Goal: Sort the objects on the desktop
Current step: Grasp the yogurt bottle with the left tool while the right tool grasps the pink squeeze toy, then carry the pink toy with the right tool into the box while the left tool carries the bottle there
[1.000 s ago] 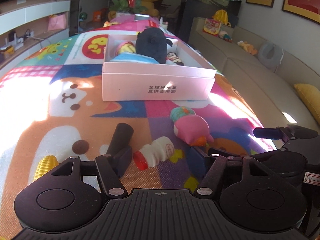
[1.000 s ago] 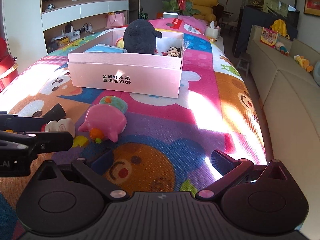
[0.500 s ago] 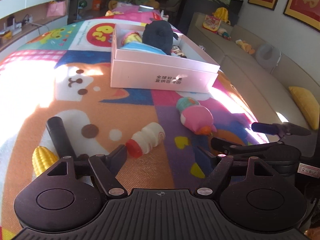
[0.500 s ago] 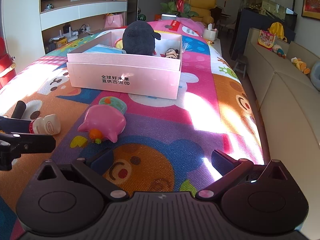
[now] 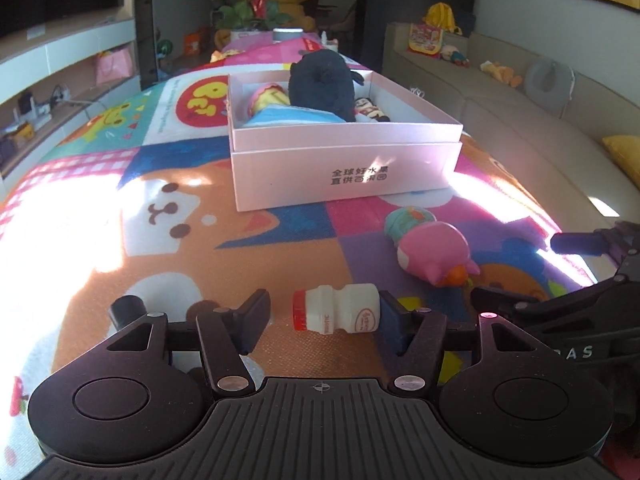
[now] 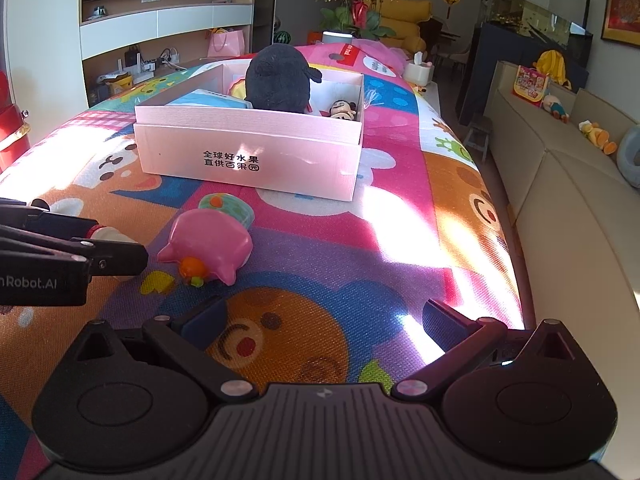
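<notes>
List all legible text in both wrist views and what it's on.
"全球好水果 / 直供百果园": front wall of the pink box.
"nRobot.AI", cut off at the frame edge: body of the left gripper, seen from the right wrist.
"A S", partial: body of the right gripper, seen from the left wrist.
Small white bottle: label print too small to read.
Red packet behind the box: blurred.
</notes>
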Demonstrator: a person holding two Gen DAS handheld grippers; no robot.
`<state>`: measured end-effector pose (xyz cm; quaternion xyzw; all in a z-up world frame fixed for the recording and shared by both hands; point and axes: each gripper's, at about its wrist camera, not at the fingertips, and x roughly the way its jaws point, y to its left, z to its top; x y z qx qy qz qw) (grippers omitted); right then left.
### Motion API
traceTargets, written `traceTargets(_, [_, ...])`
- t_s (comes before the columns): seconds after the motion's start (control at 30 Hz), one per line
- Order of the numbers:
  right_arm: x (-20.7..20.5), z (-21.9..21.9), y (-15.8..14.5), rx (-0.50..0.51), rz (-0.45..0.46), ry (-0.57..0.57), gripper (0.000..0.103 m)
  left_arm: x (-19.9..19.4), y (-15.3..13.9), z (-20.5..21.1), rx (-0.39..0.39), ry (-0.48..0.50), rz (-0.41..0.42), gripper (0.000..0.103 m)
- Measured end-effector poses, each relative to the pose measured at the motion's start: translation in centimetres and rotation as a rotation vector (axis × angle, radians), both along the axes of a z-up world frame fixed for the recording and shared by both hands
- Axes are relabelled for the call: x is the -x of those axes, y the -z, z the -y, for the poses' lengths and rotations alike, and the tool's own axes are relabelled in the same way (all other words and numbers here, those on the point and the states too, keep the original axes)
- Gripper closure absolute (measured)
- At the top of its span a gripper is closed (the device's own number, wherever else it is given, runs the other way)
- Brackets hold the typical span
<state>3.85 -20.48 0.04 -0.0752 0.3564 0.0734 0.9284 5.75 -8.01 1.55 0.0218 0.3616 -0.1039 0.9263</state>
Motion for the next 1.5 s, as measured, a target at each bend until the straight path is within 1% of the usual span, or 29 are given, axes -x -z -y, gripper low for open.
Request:
traceTargets(0.13, [0.0,0.0,0.0,-0.005,-0.003,-0.002,0.0,0.5,0.3,-1.1,-0.049,-0.007,0.034,0.039])
traceTargets(0.17, [0.0,0.0,0.0,-0.006,-0.003,-0.007,0.0,0.7,0.3,-1.4,-0.057,-0.01,0.044,0.037])
traceTargets(0.27, [0.0,-0.1,-0.2,-0.02,-0.003,-0.051,0.0,1.1,0.3,-2.1,-0.062,-0.008,0.049,0.036])
traceTargets(0.33, [0.3,-0.3,-1.1,-0.065,0.031,-0.102,0.0,1.5,0.4,-2.4,-0.059,0.001,0.049,0.036])
traceTargets(0.4, [0.0,-0.8,-2.2,-0.12,0.043,-0.148,0.0,1.8,0.4,-2.5,-0.056,0.01,0.049,0.034])
traceTargets(0.47, [-1.0,-1.6,-3.1,-0.172,0.042,-0.154,0.0,1.9,0.3,-2.5,-0.049,0.013,0.048,0.034])
traceTargets(0.53, [-2.4,-2.6,-3.1,-0.186,0.015,-0.147,0.0,2.0,0.3,-2.5,-0.037,0.015,0.047,0.032])
traceTargets(0.6, [-3.6,-3.5,-2.6,-0.168,-0.02,-0.142,0.012,2.0,0.3,-2.4,-0.03,0.019,0.045,0.031])
traceTargets(0.67, [-4.4,-4.0,-2.0,-0.152,-0.08,-0.143,0.037,1.9,0.2,-2.2,-0.031,0.019,0.044,0.031])
traceTargets(0.7, [-4.7,-4.1,-1.7,-0.154,-0.115,-0.145,0.044,1.7,0.2,-2.1,-0.032,0.016,0.043,0.031])
traceTargets(0.73, [-4.6,-3.9,-1.6,-0.156,-0.12,-0.141,0.052,1.5,0.1,-1.9,-0.035,0.016,0.044,0.031])
traceTargets(0.83, [-4.1,-3.3,-1.7,-0.152,-0.136,-0.13,0.053,0.8,0.1,-1.0,-0.071,0.016,0.057,0.034])
traceTargets(0.9, [-3.6,-2.6,-1.9,-0.157,-0.16,-0.122,0.053,0.6,0.1,-0.5,-0.102,0.016,0.062,0.043])
traceTargets(0.93, [-3.3,-2.2,-2.0,-0.157,-0.171,-0.119,0.053,0.6,0.1,-0.3,-0.113,0.019,0.064,0.046])
traceTargets(0.97, [-2.9,-1.9,-2.1,-0.153,-0.18,-0.116,0.053,0.9,0.1,-0.1,-0.126,0.029,0.069,0.052])
traceTargets(1.07, [-1.5,-0.9,-2.4,-0.134,-0.198,-0.111,0.053,2.0,-0.1,0.7,-0.156,0.066,0.082,0.053])
traceTargets(1.2, [0.2,0.2,-3.2,-0.158,-0.215,-0.122,0.054,3.9,-0.8,1.6,-0.173,0.112,0.103,0.053])
traceTargets(1.27, [1.0,0.5,-4.0,-0.166,-0.197,-0.127,0.054,4.6,-1.6,1.9,-0.162,0.13,0.12,0.053])
traceTargets(1.33, [1.7,0.8,-5.3,-0.169,-0.155,-0.131,0.054,5.0,-2.9,2.1,-0.143,0.147,0.158,0.053])
traceTargets(1.37, [2.1,1.1,-6.5,-0.169,-0.109,-0.129,0.054,5.0,-3.6,2.2,-0.142,0.151,0.185,0.053])
traceTargets(1.4, [2.3,1.3,-7.7,-0.169,-0.062,-0.126,0.054,4.9,-4.7,2.4,-0.144,0.153,0.228,0.053])
traceTargets(1.5, [2.1,2.0,-11.6,-0.164,0.091,-0.099,0.054,3.2,-7.3,2.9,-0.138,0.145,0.337,0.053])
